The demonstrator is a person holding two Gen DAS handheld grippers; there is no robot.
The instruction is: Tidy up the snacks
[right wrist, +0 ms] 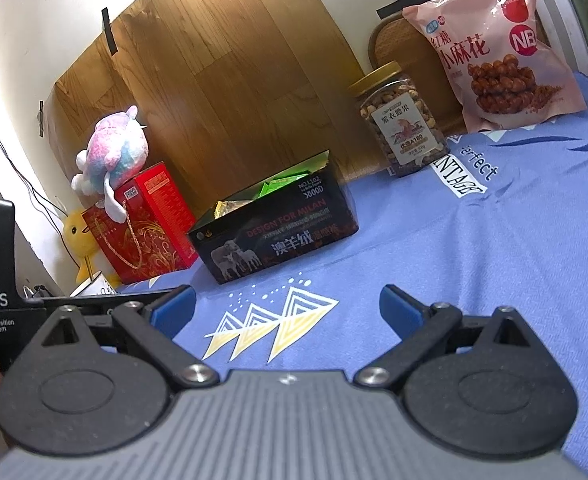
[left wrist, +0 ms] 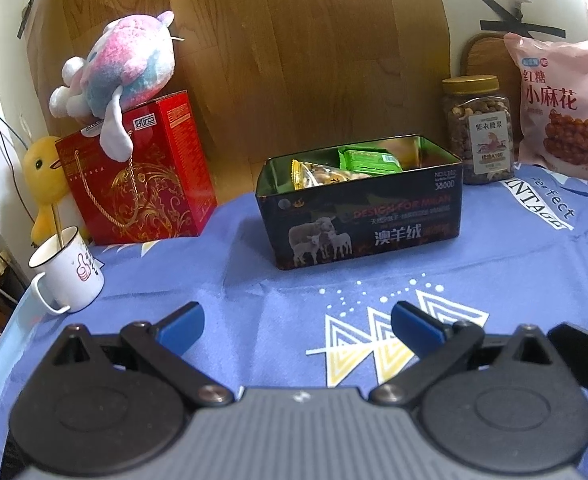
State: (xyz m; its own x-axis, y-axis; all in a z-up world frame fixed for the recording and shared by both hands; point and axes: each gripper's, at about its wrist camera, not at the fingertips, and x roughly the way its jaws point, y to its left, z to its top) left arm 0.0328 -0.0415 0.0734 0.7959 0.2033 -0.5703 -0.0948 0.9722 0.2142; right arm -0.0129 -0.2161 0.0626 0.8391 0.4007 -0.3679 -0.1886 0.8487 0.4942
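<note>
Two packets [left wrist: 334, 168] lie in my tin [left wrist: 360, 216]; jar [left wrist: 478, 128] and bag [left wrist: 566, 108] remain at the table's back edge; both grippers [left wrist: 297, 322] [right wrist: 287, 308] spread, empty.

Both the left gripper [left wrist: 297, 325] and the right gripper [right wrist: 287, 308] share one build: blue pads on the jaws, matte black linkage arms behind them pinned with silver screws, round black discs farther back, and a ribbed grey housing between the discs. The left gripper's black side reads "Data Acquisition System".
</note>
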